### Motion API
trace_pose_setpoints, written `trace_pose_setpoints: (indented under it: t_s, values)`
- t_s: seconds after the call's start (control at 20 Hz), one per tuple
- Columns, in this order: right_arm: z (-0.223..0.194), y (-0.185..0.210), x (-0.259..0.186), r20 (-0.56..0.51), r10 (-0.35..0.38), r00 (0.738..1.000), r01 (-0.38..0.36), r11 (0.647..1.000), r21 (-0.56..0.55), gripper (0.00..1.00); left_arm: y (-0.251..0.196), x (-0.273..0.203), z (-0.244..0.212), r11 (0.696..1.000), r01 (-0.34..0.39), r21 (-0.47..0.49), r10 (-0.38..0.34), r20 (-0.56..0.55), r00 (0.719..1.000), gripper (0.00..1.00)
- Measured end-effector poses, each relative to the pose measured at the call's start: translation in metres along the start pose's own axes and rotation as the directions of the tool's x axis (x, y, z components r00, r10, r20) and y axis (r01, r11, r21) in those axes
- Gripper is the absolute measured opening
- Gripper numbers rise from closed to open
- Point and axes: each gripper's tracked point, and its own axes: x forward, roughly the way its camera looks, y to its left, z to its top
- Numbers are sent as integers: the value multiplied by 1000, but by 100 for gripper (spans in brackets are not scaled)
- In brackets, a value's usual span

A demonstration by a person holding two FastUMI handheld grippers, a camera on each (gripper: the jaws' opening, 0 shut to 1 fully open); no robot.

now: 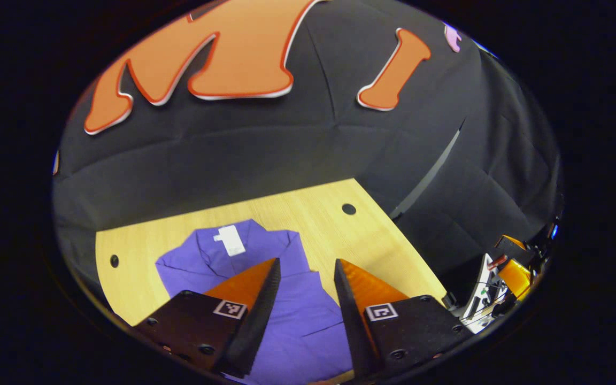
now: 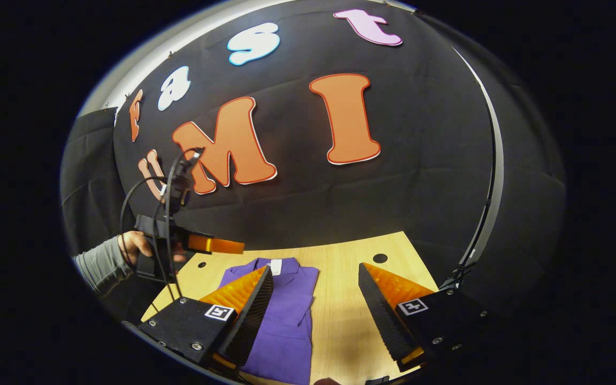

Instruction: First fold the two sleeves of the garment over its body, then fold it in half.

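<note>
Both fingers of the left gripper rise from the bottom of the left gripper view, spread apart with nothing held between them, poised above the purple garment, which lies flat on the wooden table in the lower middle of the frame, its collar and white label pointing toward the black cloth wall. Likewise the right gripper stands wide open and empty in the right gripper view, its left finger overlapping the garment and its right finger over bare table beside it. At the left of the frame, this view also shows a hand in a grey sleeve holding the other gripper above the table's far corner. At the right edge of the left gripper view some orange and white equipment sits beyond the table.
</note>
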Motion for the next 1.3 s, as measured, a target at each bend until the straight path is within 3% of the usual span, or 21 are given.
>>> trace_pose_setpoints:
  t_s: [0.15,0.25,0.45,0.65,0.75,0.8,1.0,1.1,1.3]
  values:
    - [8,15,6,27,18,999,-18,1000,-12,95,24,-53,18,995,-99,17,95,162,982,90]
    - [14,20,10,62,12,998,-9,999,-52,95,48,-90,27,980,-199,-14,196,270,943,91]
    - [18,33,13,115,-23,993,37,991,-128,95,72,-170,47,945,-321,-57,309,470,827,91]
    - [14,66,1,146,-43,988,68,984,-167,95,80,-249,51,922,-379,-83,354,579,734,94]
    - [11,86,-10,185,-63,981,95,982,-165,100,96,-286,42,905,-416,-85,367,649,667,94]
    - [8,97,-15,199,-71,977,104,982,-160,95,105,-301,35,897,-434,-86,372,677,635,94]
    - [-31,126,-28,182,-133,974,153,983,-102,95,125,-348,-9,885,-462,-52,332,766,550,94]
    - [-54,133,-35,147,-167,975,179,981,-73,95,133,-356,-41,884,-465,-51,335,763,553,92]
    - [-91,130,-47,77,-226,971,233,968,-97,95,142,-354,-95,897,-438,-51,335,724,603,92]
